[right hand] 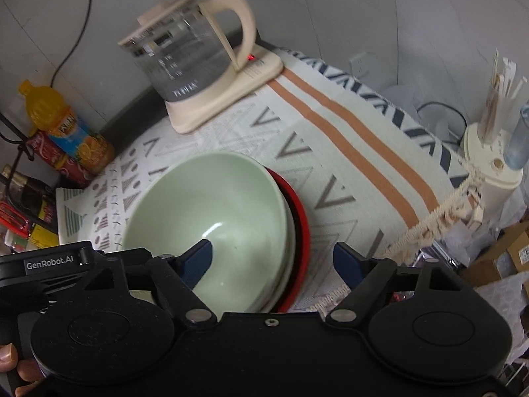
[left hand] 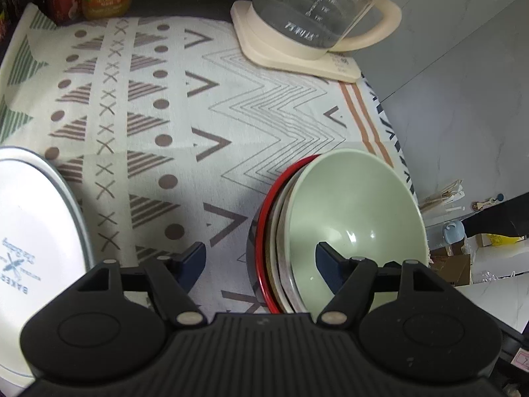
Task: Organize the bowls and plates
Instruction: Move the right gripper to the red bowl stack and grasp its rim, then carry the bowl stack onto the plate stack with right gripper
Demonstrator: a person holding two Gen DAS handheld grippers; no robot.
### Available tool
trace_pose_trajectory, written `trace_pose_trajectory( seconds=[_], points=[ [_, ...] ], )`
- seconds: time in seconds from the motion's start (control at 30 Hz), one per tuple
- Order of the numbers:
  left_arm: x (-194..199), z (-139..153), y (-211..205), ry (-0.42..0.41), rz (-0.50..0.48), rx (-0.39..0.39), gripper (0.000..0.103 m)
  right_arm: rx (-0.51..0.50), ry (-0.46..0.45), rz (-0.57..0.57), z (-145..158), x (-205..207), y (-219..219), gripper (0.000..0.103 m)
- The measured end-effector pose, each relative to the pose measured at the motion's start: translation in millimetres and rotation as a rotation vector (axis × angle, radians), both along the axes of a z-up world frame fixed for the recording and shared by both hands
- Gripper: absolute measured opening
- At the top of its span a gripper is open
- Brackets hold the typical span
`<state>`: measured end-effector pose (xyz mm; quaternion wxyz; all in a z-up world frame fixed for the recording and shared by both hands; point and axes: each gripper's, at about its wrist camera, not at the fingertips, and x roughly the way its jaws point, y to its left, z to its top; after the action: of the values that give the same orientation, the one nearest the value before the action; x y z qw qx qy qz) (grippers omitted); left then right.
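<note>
1. Right wrist view: right tongs (right hand: 272,258) open, straddling the rim of the green bowl (right hand: 211,211) atop a red plate (right hand: 299,231); "GenRobot.AI" on the neighbouring tool.
2. Left tongs (left hand: 259,258) open beside that stack on the tabletop (left hand: 198,106); white plate (left hand: 29,218) reads "BAKER".

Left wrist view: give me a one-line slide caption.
Open left claw straddles the rim of the green bowl stacked on plates, white tray alongside, kettle behind.
</note>
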<state>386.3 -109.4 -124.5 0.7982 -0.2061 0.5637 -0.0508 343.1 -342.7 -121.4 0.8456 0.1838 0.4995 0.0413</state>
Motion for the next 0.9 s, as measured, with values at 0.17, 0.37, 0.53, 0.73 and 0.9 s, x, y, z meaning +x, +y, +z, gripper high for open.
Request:
trace_pose_trajectory(
  seconds=[0.17,0.37,0.53,0.73,0.9],
  points=[
    [6,-11,-3,0.016,0.016,0.003,0.062,0.028,0.049,-0.005,-15,5,-5,0.060],
    [13,-20,-3,0.054,0.042,0.002,0.040,0.045,0.102,0.023,-31,14,-3,0.046],
    [12,-27,-3,0.069,0.038,-0.042,0.026,0.010,0.110,0.058,-35,17,3,0.037],
    [7,-27,-2,0.062,0.037,-0.046,0.026,-0.010,0.108,0.086,-33,20,2,0.031],
    [2,-22,5,0.049,0.041,-0.040,0.026,-0.001,0.099,0.081,-29,18,4,0.030]
  ],
)
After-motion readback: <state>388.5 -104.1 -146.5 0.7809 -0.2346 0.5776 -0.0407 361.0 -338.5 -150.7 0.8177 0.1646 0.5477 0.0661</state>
